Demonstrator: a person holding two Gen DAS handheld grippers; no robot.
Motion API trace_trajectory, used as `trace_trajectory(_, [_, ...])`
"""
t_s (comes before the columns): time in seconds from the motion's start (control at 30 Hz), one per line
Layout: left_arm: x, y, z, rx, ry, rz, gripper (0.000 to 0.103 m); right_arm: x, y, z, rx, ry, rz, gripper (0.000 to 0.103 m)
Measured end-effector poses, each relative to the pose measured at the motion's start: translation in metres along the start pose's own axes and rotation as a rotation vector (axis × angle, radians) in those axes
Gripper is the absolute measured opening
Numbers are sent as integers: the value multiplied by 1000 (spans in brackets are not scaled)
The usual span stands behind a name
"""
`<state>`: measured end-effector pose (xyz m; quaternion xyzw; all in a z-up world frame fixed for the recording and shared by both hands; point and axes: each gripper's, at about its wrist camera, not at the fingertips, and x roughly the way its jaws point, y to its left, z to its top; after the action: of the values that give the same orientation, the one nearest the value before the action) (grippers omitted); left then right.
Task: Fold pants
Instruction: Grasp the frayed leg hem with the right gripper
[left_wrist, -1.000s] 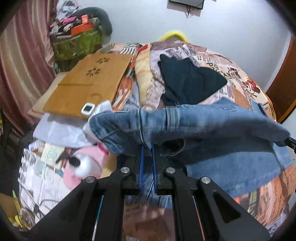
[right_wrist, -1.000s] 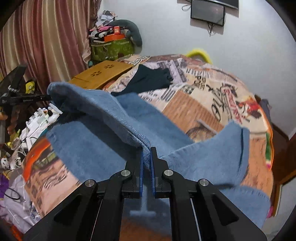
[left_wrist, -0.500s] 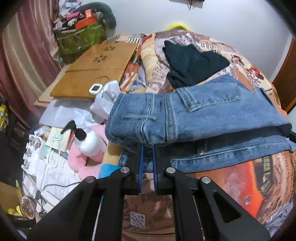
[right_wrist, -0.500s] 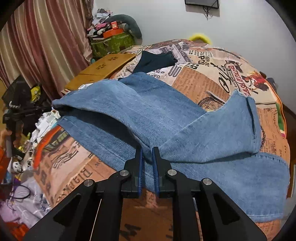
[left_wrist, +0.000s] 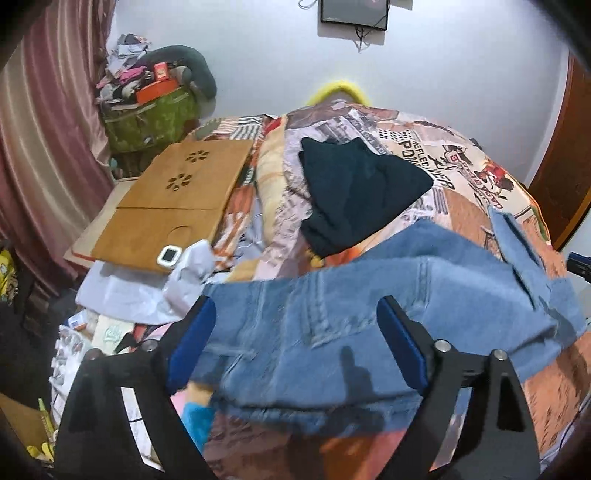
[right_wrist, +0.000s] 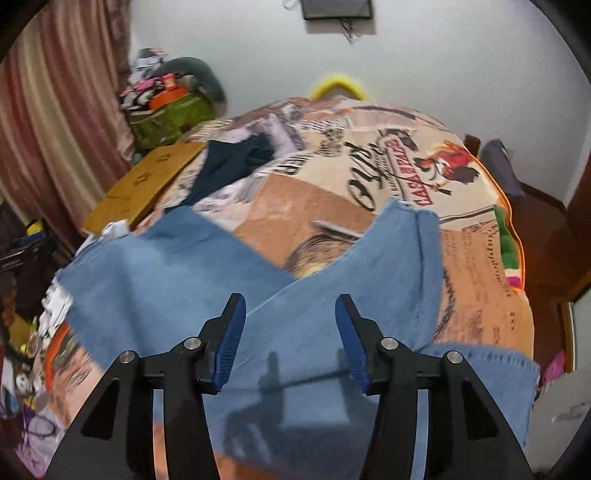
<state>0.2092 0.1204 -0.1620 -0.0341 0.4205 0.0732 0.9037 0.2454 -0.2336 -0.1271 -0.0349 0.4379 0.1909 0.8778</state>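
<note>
One pair of blue jeans (left_wrist: 369, 314) lies folded lengthwise on the patterned bedspread (right_wrist: 369, 162), waistband toward 9 o'clock and hems (right_wrist: 410, 266) toward 3 o'clock in the right view. Both the left gripper (left_wrist: 295, 336) and right gripper (right_wrist: 288, 328) hover over the denim, jaws wide and holding nothing. Judging by this, the next move is gripping the legs and folding them across toward the waist, clear of the dark garment (left_wrist: 354, 188) at 12 o'clock.
</note>
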Motion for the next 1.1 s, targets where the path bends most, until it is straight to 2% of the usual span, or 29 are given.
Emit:
trace_trajectory(0.23, [48, -26, 37, -9, 76, -28, 92, 65, -45, 40, 54, 67, -18, 47])
trace_trajectory(0.53, [98, -45, 63, 39, 117, 0, 92, 162, -100, 84, 145, 166, -85, 47])
trace_trajectory(0.6, [104, -47, 66, 42, 119, 0, 92, 186, -117, 90, 200, 212, -126, 47])
trace_trajectory(0.67, [110, -49, 67, 47, 126, 0, 92, 203, -129, 92, 259, 239, -112, 47])
trace_trajectory(0.8, [119, -57, 66, 83, 150, 2, 92, 213, -141, 99, 315, 180, -104, 46])
trace_trajectory(0.9, [118, -67, 63, 111, 155, -5, 92, 217, -143, 99, 303, 175, -111, 16])
trace_trajectory(0.93, [116, -70, 62, 116, 157, -11, 92, 215, -142, 98, 295, 173, -117, 11])
trace_trajectory(1.03, [112, -86, 58, 146, 162, -31, 92, 203, -141, 96, 289, 155, -126, 7])
trace_trajectory(1.1, [109, -99, 55, 175, 166, -30, 92, 183, -146, 95, 302, 109, -109, 6])
